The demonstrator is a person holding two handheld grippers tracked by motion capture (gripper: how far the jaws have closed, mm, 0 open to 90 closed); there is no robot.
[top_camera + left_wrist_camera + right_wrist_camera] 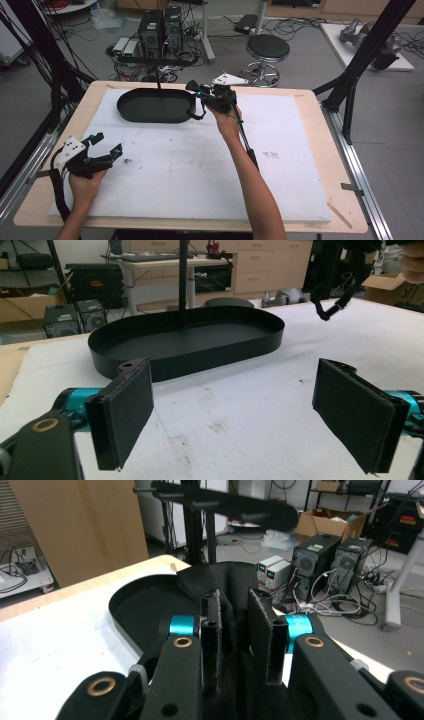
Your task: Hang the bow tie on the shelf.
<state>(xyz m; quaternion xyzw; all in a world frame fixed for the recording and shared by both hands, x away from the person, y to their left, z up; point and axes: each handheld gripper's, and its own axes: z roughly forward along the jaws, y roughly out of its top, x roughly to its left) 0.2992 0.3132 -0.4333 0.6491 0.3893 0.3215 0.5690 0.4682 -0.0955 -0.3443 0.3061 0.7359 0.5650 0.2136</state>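
The right gripper (196, 89) hangs over the right end of the black oval tray (131, 113) at the far side of the table (320, 165), its 2 jaws closed on a black strap (197, 111) of soft fabric; in the right gripper view the dark cloth (227, 587) bunches between the pads and rises in front of them, and in the high view a loop of it dangles past the tray's rim. The step in hand looks like carrying the strap to the tray, or to the stand whose post (159, 76) rises from the tray's middle to a crossbar (150, 60) with pegs; which of the 2 cannot be told. The next move likely calls for steadying the loop and steering it clear of the thin tray wall so it does not snag. The left gripper (104, 145) rests low at the near left of the white foam mat (280, 190), its jaws spread wide with nothing between them, well apart from the tray. Open mat lies between the 2 grippers, and the post and crossbar are the main obstacles overhead.
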